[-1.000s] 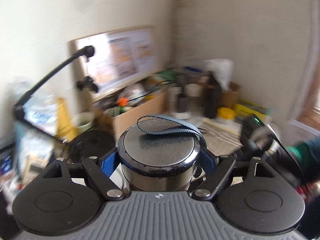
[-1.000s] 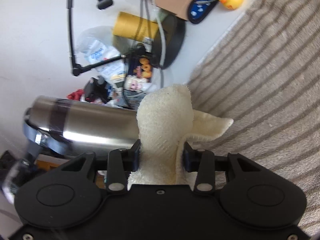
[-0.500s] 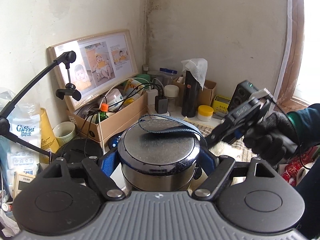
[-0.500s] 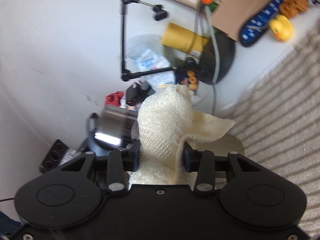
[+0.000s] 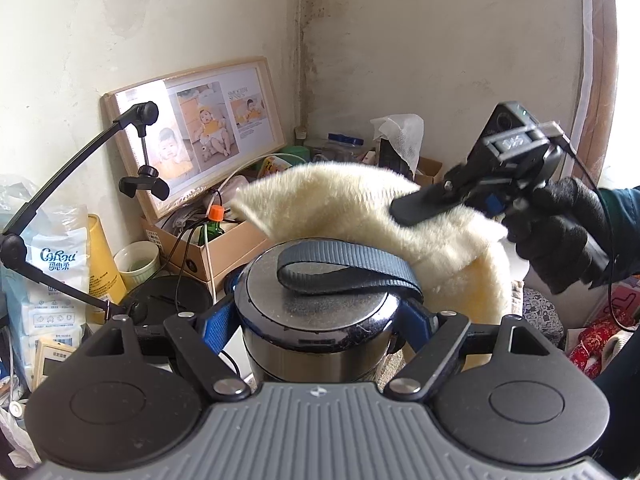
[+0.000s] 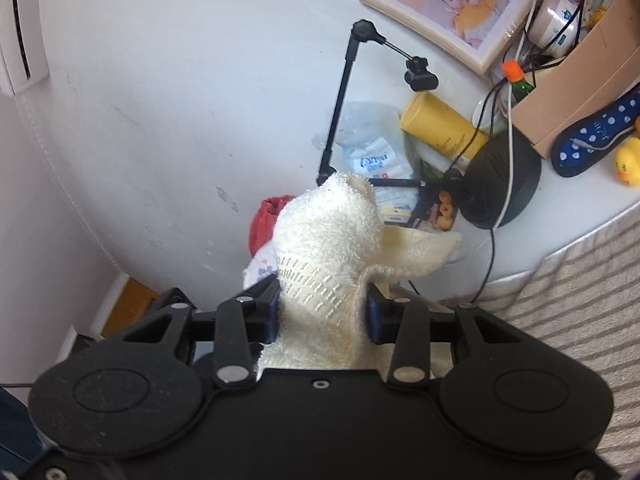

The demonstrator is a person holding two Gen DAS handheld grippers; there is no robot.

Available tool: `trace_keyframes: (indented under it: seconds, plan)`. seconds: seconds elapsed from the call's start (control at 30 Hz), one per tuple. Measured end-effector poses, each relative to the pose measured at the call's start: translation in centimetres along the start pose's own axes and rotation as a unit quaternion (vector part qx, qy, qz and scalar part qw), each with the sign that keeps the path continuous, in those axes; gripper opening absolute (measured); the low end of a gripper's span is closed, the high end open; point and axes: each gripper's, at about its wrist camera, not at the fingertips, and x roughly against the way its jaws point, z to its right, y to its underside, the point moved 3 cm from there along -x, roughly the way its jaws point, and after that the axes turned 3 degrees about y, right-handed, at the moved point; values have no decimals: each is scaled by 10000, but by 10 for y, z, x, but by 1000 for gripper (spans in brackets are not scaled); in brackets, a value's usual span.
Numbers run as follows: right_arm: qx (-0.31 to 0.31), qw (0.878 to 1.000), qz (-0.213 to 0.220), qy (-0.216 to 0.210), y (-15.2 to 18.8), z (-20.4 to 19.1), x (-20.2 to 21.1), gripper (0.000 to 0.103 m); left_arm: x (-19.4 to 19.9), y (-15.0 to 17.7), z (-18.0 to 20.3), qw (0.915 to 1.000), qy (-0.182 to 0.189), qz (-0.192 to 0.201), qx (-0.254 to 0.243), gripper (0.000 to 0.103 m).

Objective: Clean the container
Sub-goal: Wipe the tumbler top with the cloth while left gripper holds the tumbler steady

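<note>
White table [image 6: 576,216] under striped cloth [image 6: 592,288].

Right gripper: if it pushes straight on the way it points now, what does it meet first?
Past the cloth it holds, the right gripper points toward the red bundle and tissue pack by the wall. Depth is unclear; the flask is out of that view.

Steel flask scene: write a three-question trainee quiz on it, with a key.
1. True or false: the left tool grips the lidded steel flask.
2. What does the right tool hold? A) yellow rubber duck B) fluffy cream cloth C) blue strap
3. Fill in: a blue webbing ____ lies on the flask's lid.

Key: 1 true. 2 B, the fluffy cream cloth. 3 strap.
</note>
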Motion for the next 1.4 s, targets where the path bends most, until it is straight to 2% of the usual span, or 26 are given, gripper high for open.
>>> trace_keyframes:
  seconds: [0.23, 0.63, 1.07, 1.3, 1.4]
  plan:
    - [-772, 9970, -14, 58, 19, 39, -11, 39, -1, 0, 1, 10000, -59, 0, 12, 82]
    - [-1355, 9888, -243, 568, 39, 91, -29, 39, -1, 0, 3, 10000, -91, -22, 17, 82]
    - [-1721, 9745, -488, 1357, 66, 138, -43, 39, -3, -2, 4, 9999, -130, -109, 17, 82]
    - [-1771, 9728, -461, 1420, 67, 140, -44, 39, -3, -4, 5, 9997, -161, -189, 4, 82]
    - [-1741, 9729, -473, 1443, 66, 138, -43, 40, -2, -6, 6, 9992, -179, -343, -3, 82]
